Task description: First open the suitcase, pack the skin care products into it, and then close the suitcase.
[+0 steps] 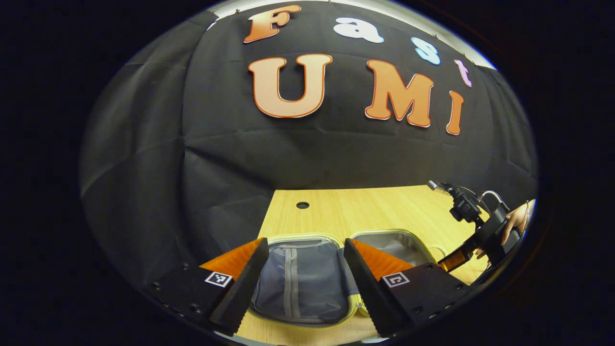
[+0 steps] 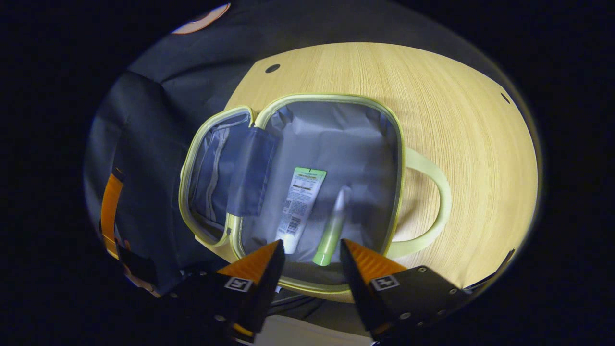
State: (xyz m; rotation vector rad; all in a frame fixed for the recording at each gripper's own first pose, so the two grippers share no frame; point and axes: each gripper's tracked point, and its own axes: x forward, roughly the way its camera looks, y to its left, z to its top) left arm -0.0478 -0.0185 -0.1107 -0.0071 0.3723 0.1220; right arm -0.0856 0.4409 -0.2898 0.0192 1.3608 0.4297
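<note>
Right gripper view puts my right claw [image 2: 310, 257] wide and empty over the open suitcase [image 2: 396, 144] on the surface [image 2: 456, 96], tube [image 2: 301, 206] and bottle [image 2: 332, 230] inside. Left claw [image 1: 305, 269] wide too. Packing looks done; next I must swing the lid [image 2: 216, 168] shut.

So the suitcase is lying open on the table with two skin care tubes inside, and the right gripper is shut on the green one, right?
Not quite: in the right gripper view the right gripper is open above the green tube, not shut on it. The suitcase is open, holding both tubes.
</note>
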